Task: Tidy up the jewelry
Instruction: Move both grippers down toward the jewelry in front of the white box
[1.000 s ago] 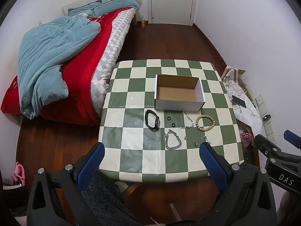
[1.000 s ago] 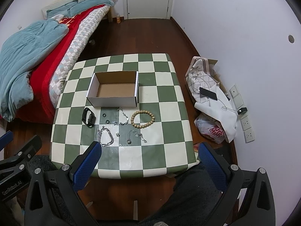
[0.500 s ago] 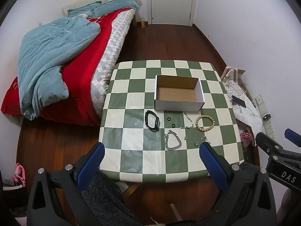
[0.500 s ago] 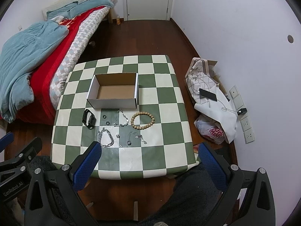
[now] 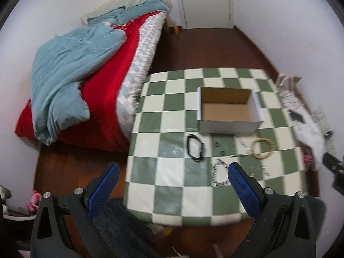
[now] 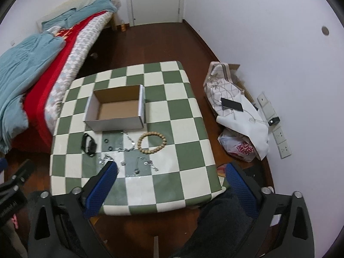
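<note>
A: Jaws?
B: Left gripper (image 5: 172,185) is gaping wide, gripping nothing. Right gripper (image 6: 172,185) is closing, nothing between.
A: Jewelry?
B: Bead bracelet (image 6: 152,143), black band (image 6: 88,144) and chains are lying on the checkered table (image 6: 189,133), just before the empty box (image 6: 116,109).

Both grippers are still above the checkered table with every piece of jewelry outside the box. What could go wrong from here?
1. The thin silver chains lie tangled close together; pinching one may drag its neighbours.
2. The tiny black rings look hard to pinch and may skid.
3. The light cardboard box could shift if a gripper bumps it.
</note>
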### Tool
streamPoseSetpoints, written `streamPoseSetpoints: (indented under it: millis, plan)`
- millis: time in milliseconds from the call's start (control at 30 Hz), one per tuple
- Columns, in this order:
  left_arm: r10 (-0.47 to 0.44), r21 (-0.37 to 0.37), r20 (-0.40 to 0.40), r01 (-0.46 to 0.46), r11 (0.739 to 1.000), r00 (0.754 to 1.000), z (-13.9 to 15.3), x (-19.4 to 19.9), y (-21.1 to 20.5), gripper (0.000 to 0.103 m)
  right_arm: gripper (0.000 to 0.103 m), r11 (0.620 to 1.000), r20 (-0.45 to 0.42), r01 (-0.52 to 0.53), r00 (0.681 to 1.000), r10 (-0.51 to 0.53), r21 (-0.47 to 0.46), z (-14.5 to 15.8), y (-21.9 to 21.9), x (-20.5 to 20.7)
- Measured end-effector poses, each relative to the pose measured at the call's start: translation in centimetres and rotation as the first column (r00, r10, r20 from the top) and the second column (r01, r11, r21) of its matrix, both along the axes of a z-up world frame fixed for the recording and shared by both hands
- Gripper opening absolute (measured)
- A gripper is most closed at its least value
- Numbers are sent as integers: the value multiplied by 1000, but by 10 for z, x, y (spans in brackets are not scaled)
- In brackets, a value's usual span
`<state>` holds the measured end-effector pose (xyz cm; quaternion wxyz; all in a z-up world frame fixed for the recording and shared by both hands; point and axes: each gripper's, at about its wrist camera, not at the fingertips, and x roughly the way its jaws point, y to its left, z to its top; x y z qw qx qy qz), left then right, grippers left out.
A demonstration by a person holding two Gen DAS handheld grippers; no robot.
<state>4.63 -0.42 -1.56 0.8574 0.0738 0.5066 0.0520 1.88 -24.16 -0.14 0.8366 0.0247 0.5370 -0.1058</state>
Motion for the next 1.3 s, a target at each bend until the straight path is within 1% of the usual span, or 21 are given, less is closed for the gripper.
streamPoseSetpoints:
  millis: [67, 167, 300, 400, 567, 667, 833, 1000, 1033, 1200, 1233, 1267, 1300]
  plan:
    - [2, 32, -14, -1, 999, 1000, -18, 10, 1, 102, 82, 1000, -17, 9, 1000, -9, 25, -20, -8, 6]
    - [-4, 66, -54, 8, 998, 999, -49, 22, 0, 102, 75, 998, -64, 12, 998, -8, 67, -55, -15, 20]
    - [-27, 124, -116, 42, 991, 993, -93, 34, -10, 102, 73, 996, -116, -2, 993, 12, 86, -100, -13, 35]
    - [-28, 147, -171, 54, 988, 985, -125, 38, -16, 102, 71, 995, -165, -22, 986, 37, 95, -140, -7, 47]
    - [-13, 152, -258, 54, 987, 966, -172, 41, -24, 102, 69, 994, -235, -53, 969, 74, 93, -197, 9, 60]
    - [-9, 141, -291, 52, 989, 957, -190, 43, -27, 102, 68, 993, -259, -66, 962, 89, 95, -218, 16, 65]
    - [-25, 118, -316, 65, 991, 948, -208, 45, -34, 102, 68, 993, -272, -75, 957, 96, 86, -239, 24, 67]
    - [-61, 98, -333, 99, 990, 941, -218, 44, -40, 102, 66, 993, -285, -88, 953, 106, 75, -248, 24, 66]
    - [-64, 92, -336, 101, 991, 940, -220, 43, -40, 100, 64, 993, -288, -93, 951, 111, 75, -250, 24, 66]
    - [-84, 51, -328, 107, 993, 941, -220, 40, -45, 87, 63, 991, -275, -115, 952, 130, 71, -248, 27, 64]
    - [-92, 39, -323, 110, 993, 942, -219, 41, -45, 80, 63, 990, -273, -119, 953, 134, 70, -248, 27, 64]
    - [-102, 21, -317, 115, 993, 943, -218, 41, -46, 76, 63, 990, -269, -120, 953, 136, 74, -248, 27, 63]
    - [-113, -1, -314, 119, 993, 943, -217, 40, -46, 67, 63, 990, -269, -119, 954, 136, 77, -247, 27, 64]
